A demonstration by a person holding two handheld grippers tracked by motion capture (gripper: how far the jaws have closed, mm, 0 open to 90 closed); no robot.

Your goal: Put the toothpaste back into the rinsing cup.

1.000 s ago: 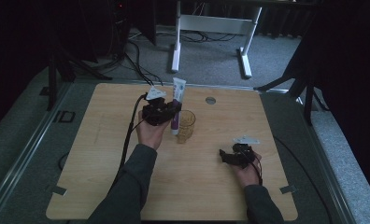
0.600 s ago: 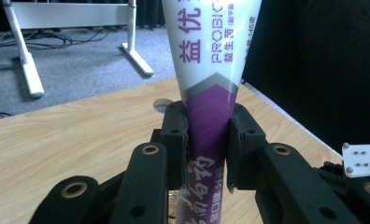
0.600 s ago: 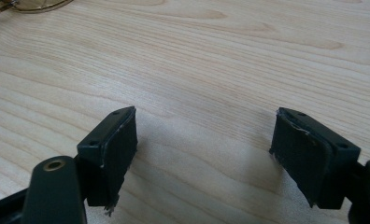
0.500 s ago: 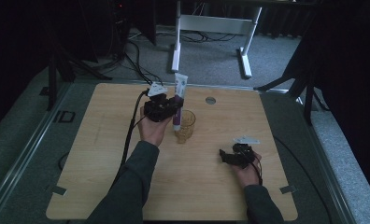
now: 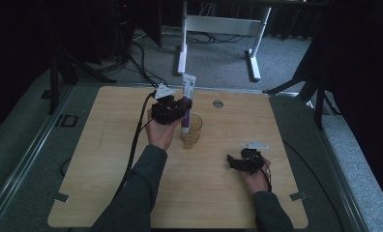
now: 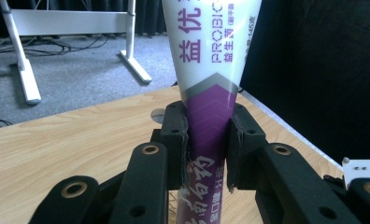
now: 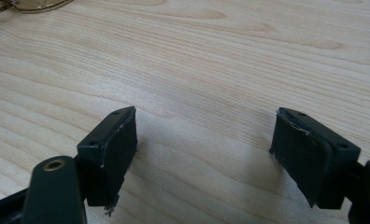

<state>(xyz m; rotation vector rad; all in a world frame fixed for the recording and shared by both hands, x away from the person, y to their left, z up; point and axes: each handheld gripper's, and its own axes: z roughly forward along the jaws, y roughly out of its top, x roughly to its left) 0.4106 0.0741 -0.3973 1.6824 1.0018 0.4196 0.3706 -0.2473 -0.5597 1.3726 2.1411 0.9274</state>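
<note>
Toothpaste tube [image 5: 186, 101], white top half, purple lower half, stands upright with its lower end down inside an amber glass cup [image 5: 192, 130] near table centre, a bit toward 12 o'clock. Left gripper [image 5: 178, 109] comes at it from the 9 o'clock side, jaws clamped on the tube's purple part just above the cup rim; left hand [image 5: 160, 131] under it, sleeve running down to 6 o'clock, black cable trailing along the forearm. In the left gripper view the tube [image 6: 211, 84] rises between the two black pads [image 6: 181, 140], both pressed against its sides (purple Chinese characters and "PROBIO..." lettering on the white part). Wooden table [image 5: 107, 159] light, rounded corners; small round grey disc [image 5: 218, 103] in the tabletop at about 1 o'clock from the cup, apart from it. White metal stand [image 5: 184, 43] on the grey carpet beyond the table's far edge at 12 o'clock.

Right gripper [image 5: 234, 162] sits low over the table at about 4 o'clock from the cup, well apart from it, held by the right hand [image 5: 257, 179], pointing toward 9 o'clock. Right gripper view: jaws spread wide, bare wood grain [image 7: 206, 70] between them, nothing held; cup's rim [image 7: 29, 5] just catches the top left corner.
</note>
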